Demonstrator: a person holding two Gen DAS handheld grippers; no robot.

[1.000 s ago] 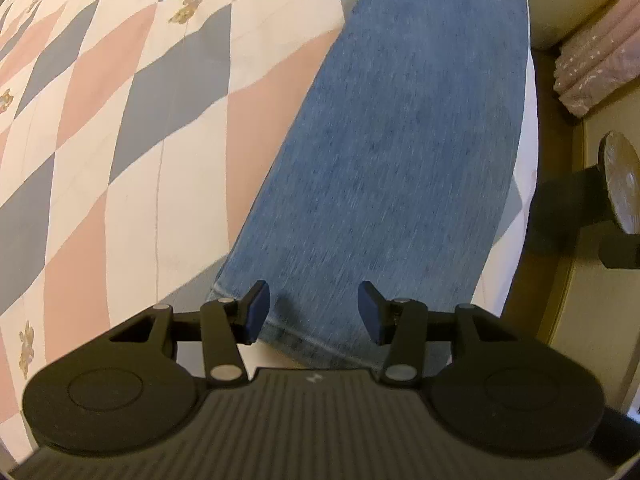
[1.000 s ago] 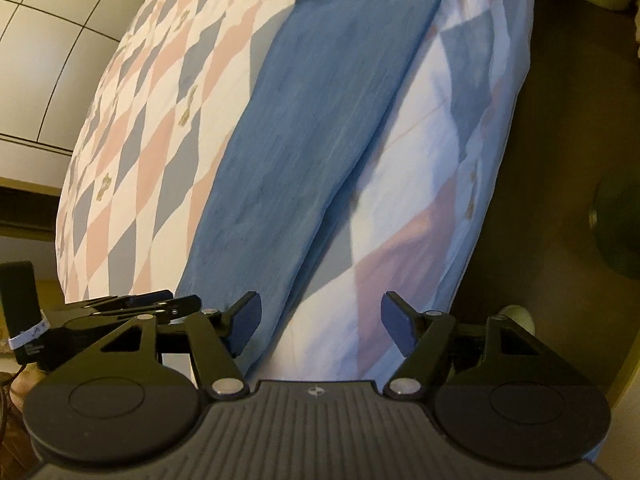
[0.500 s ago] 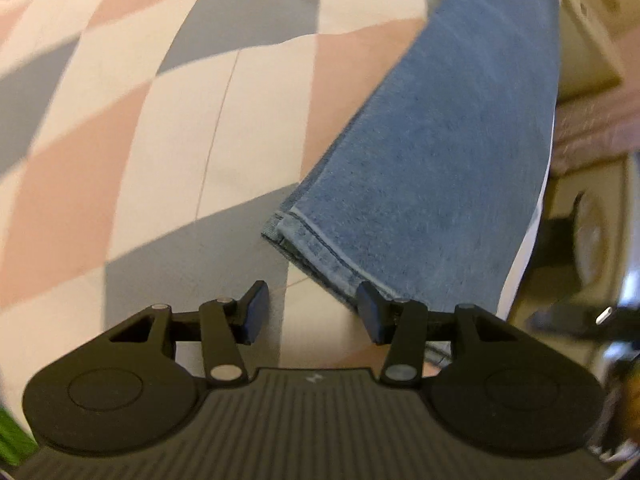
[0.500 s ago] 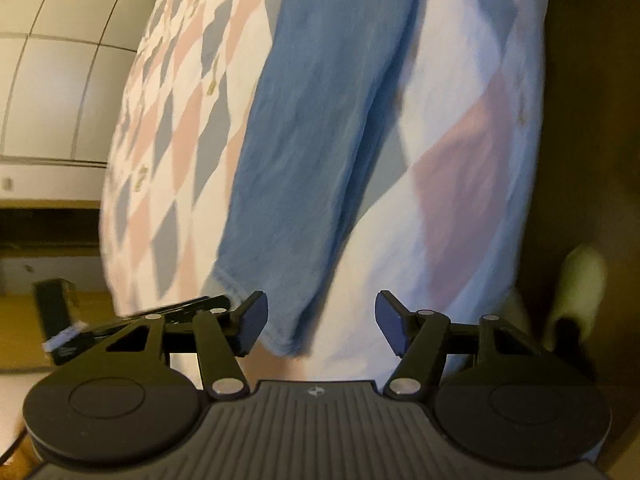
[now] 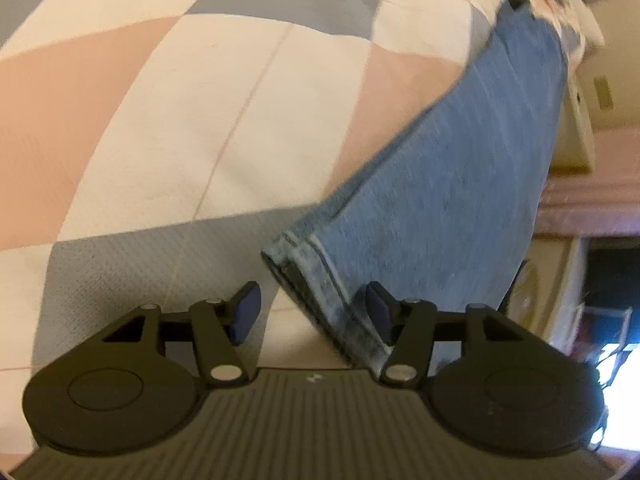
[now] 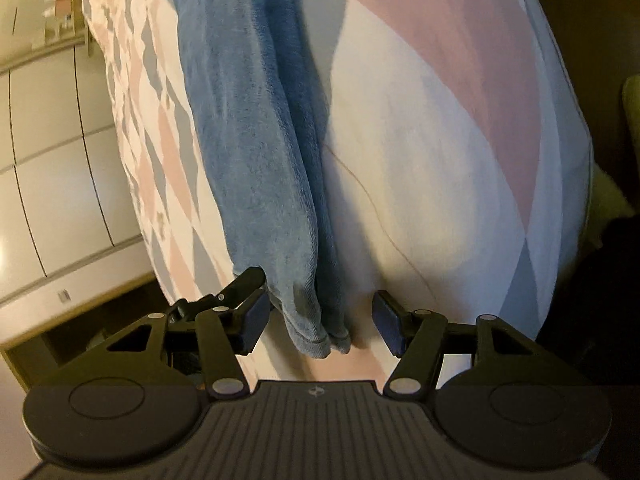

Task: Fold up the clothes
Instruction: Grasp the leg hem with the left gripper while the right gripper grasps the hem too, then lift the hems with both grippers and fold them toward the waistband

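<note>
Blue jeans (image 5: 448, 184) lie flat along the checked bed cover (image 5: 168, 120), one leg running away from me. The hem (image 5: 316, 284) crosses the gap of my left gripper (image 5: 312, 314), close to the right finger (image 5: 378, 312). These jaws are opening, and the pads do not press the cloth. In the right wrist view the jeans (image 6: 256, 128) hang as a folded strip toward the camera. The strip's hem corner (image 6: 316, 332) sits between the fingers of my right gripper (image 6: 320, 320), whose jaws stand apart with a gap on both sides of the cloth.
White cupboard doors (image 6: 52, 184) stand left of the bed in the right wrist view. The bed cover (image 6: 460, 160) falls away to dark floor (image 6: 600, 320) on the right. Cream furniture (image 5: 576, 128) stands past the bed's right edge in the left wrist view.
Both grippers have come down and rolled toward the hem end of the jeans, which now lies between each pair of fingers. The left jaws have widened; the right jaws have narrowed a little.
</note>
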